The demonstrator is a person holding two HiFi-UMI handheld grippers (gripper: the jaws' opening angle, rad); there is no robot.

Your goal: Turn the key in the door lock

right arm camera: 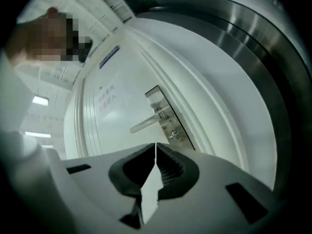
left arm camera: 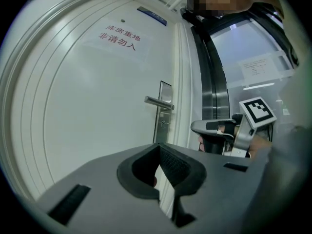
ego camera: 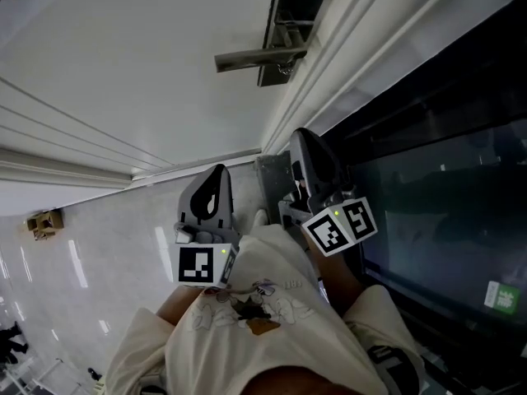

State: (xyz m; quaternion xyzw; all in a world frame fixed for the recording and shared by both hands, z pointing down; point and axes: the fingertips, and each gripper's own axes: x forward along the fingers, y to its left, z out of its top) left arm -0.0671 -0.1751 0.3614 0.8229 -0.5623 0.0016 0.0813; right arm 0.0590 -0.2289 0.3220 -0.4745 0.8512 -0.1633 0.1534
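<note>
The white door (ego camera: pixel 148 64) carries a steel lever handle (ego camera: pixel 259 56) on a long lock plate (ego camera: pixel 288 15), with a small key (ego camera: pixel 285 71) hanging in the cylinder below the lever. In the right gripper view the handle (right arm camera: pixel 148 122) and key (right arm camera: pixel 174 135) lie just beyond my right gripper (right arm camera: pixel 155 147), which is shut on nothing and clear of them. My left gripper (left arm camera: pixel 158 148) is also shut and empty, held back from the door, with the handle (left arm camera: pixel 158 102) and key (left arm camera: pixel 165 124) far ahead. In the head view the left gripper (ego camera: pixel 218 173) is beside the right gripper (ego camera: pixel 306 138).
A white moulded door frame (ego camera: pixel 329 81) runs right of the lock. Beyond it stands a dark glass panel (ego camera: pixel 445 196) in a steel frame (left arm camera: pixel 214 91). A notice with red characters (left arm camera: pixel 119 35) is stuck high on the door. A small brown object (ego camera: pixel 45 220) sits on the floor at left.
</note>
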